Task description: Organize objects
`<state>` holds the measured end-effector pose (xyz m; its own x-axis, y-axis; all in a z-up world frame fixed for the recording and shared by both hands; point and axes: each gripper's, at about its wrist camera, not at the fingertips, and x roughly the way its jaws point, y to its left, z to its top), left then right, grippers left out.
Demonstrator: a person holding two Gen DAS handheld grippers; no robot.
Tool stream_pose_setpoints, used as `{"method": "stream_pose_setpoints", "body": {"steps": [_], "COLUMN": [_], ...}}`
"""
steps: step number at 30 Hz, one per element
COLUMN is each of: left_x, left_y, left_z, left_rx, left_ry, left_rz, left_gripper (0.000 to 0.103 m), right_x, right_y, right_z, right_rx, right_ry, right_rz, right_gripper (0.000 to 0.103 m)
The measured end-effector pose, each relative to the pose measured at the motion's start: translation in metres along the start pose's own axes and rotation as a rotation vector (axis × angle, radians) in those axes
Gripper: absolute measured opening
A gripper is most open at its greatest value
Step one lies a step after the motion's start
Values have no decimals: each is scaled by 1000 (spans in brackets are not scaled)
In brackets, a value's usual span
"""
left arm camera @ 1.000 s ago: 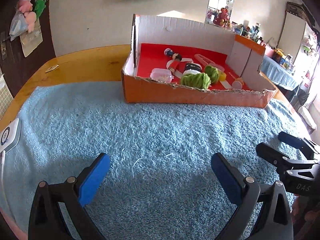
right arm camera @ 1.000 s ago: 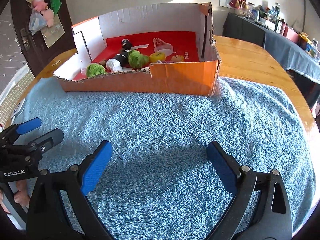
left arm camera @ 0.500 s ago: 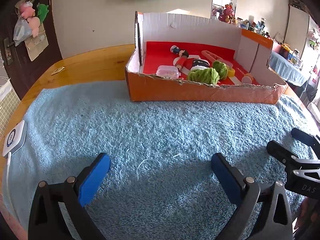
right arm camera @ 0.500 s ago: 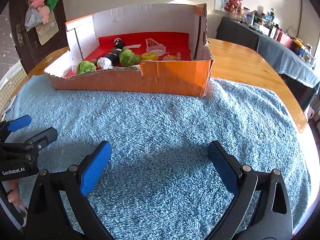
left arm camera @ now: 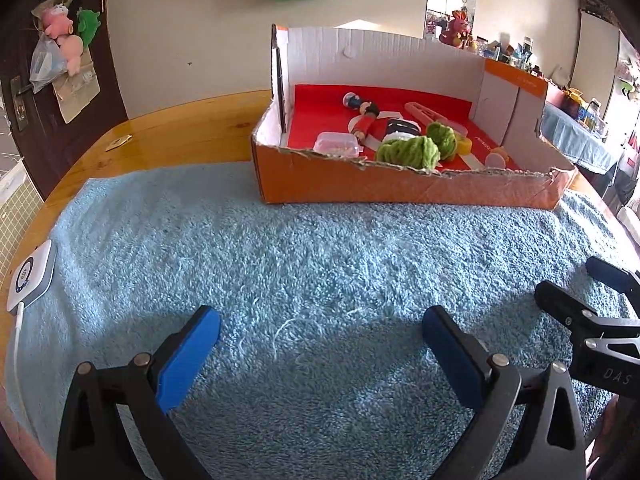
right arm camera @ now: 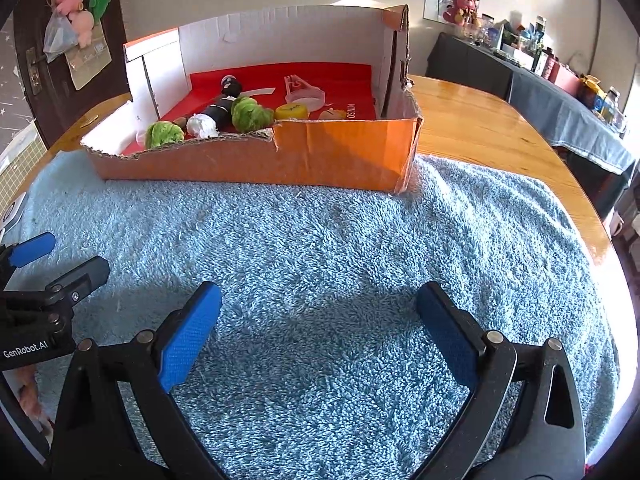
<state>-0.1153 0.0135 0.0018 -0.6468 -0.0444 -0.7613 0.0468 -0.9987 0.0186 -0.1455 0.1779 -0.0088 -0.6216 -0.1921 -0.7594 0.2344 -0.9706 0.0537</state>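
Two claws, left claw (left arm camera: 320, 356) and right claw (right arm camera: 318, 336), spread wide, empty, orange torn-edged box (right arm camera: 340, 156), red floor.

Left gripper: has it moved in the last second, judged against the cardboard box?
Yes. The left gripper has backed away slightly and turned left: the cardboard box sits further right and a little smaller in its view.

Sunlit white wall (left arm camera: 192, 40), dark door (left arm camera: 24, 92), cluttered side table (right arm camera: 560, 92) beyond.

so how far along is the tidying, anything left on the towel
Looks nearly done: the green yarn balls, doll, clear plastic tub and yellow cap all lie inside the orange cardboard box. Nothing in hand: left gripper and right gripper are open and empty. The fluffy blue towel shows no loose items.
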Motion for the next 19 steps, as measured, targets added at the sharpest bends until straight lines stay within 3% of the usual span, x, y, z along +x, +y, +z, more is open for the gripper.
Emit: {"method": "stream_pose_setpoints", "body": {"steps": [19], "left_x": [0], "left_y": [0], "left_z": [0], "left_rx": [1], "left_ry": [0], "left_rz": [-1], "left_gripper": [103], "right_x": [1], "right_y": [1], "right_z": [1], "right_rx": [0], "right_ry": [0], "right_rz": [-5], "right_gripper": [102]}}
